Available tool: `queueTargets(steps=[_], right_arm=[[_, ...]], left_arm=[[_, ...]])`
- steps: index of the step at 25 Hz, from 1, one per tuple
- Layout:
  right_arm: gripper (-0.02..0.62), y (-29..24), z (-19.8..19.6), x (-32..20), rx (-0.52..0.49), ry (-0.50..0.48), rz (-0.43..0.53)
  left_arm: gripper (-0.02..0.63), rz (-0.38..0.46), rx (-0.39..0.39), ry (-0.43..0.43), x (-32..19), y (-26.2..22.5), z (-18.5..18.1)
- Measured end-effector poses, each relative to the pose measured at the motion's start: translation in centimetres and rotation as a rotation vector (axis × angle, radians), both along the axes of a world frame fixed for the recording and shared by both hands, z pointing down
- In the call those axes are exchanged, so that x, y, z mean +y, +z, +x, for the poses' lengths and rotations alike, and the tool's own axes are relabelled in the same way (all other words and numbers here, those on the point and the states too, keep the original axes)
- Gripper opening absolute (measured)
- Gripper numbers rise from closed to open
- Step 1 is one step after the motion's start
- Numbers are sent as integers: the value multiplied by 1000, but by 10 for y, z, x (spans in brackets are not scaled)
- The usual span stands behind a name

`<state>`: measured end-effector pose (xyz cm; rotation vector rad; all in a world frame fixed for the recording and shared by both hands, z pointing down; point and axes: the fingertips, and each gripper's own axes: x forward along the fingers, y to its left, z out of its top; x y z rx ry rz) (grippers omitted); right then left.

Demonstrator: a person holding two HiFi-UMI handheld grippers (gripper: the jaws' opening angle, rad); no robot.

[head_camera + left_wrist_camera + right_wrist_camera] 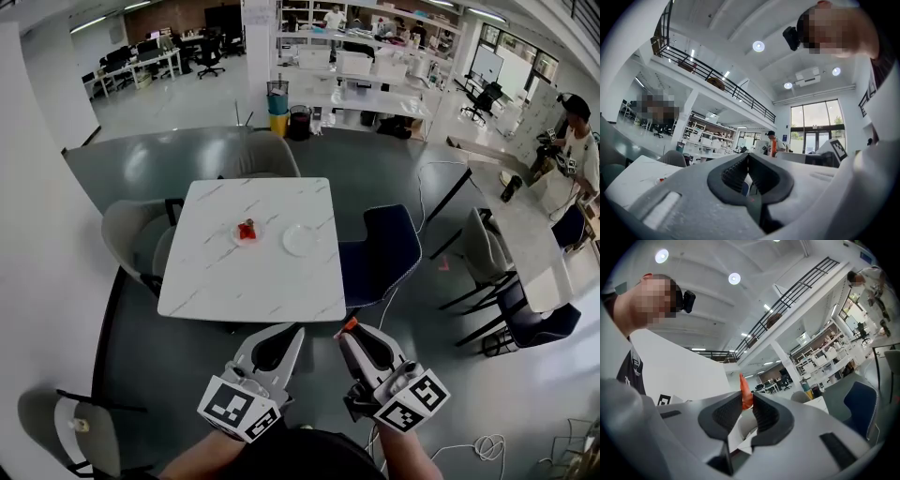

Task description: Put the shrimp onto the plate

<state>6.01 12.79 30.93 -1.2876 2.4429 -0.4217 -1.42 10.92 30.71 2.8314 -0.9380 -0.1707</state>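
An orange shrimp [746,392] is pinched between the jaw tips of my right gripper [747,401], its tail sticking up past them. In the head view that gripper [346,332] hangs low, in front of the white marble table [234,281], with the shrimp [349,324] at its tip. An empty white plate [302,239] lies at the table's middle right. To its left, a second small plate [236,238] carries a small red thing [247,230]. My left gripper [297,332] is beside the right one, its jaws closed tip to tip [748,157] on nothing.
Grey chairs [258,155] stand at the table's far and left sides and a dark blue chair [384,248] at its right. Another table [525,244] with chairs is to the right, with a person [572,141] behind it. Cables [478,448] lie on the floor.
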Motion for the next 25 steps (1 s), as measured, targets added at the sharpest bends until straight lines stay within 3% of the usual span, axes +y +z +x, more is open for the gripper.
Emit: queueTargets(steps=[13, 25], right_arm=[[74, 23, -35, -164, 35, 48, -80], [74, 55, -27, -242, 63, 47, -162]], left_arm=[[8, -34, -8, 57, -172, 28, -24], [8, -57, -10, 69, -242, 63, -13]])
